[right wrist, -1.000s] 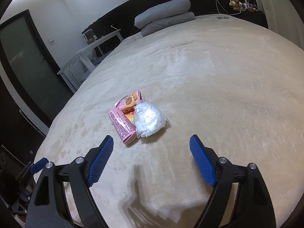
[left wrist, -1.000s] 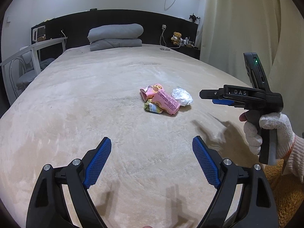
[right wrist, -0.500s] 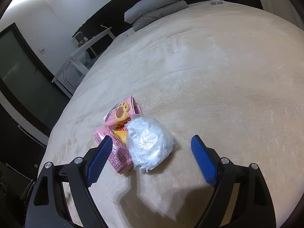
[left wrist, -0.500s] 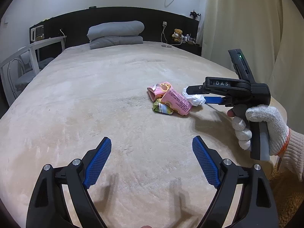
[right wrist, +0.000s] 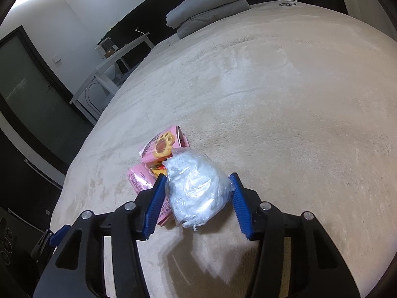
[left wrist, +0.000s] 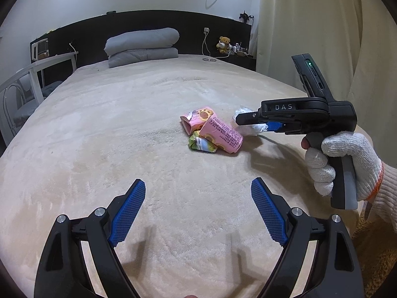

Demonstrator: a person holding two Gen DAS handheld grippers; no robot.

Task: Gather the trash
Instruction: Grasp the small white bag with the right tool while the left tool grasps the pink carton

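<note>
A small trash pile lies on the beige bed. It holds a white crumpled plastic wad (right wrist: 197, 188), two pink snack wrappers (left wrist: 220, 134) (left wrist: 197, 120) and a small green wrapper (left wrist: 202, 145). My right gripper (right wrist: 197, 181) has its blue pads on both sides of the white wad and touches it; the wad rests on the bed. In the left wrist view the right gripper (left wrist: 250, 124) covers most of the wad (left wrist: 242, 113). My left gripper (left wrist: 198, 203) is open and empty, well short of the pile.
The bed (left wrist: 124, 124) has a grey pillow and folded quilt (left wrist: 141, 47) at the dark headboard. A white chair (left wrist: 22, 84) stands left of the bed. A curtain (left wrist: 310, 29) hangs on the right. A teddy bear (left wrist: 224, 44) sits on the nightstand.
My right gripper moved forward and down to the white wad and narrowed its fingers from wide open onto it. My left gripper stayed open and drifted slightly closer to the pile.
</note>
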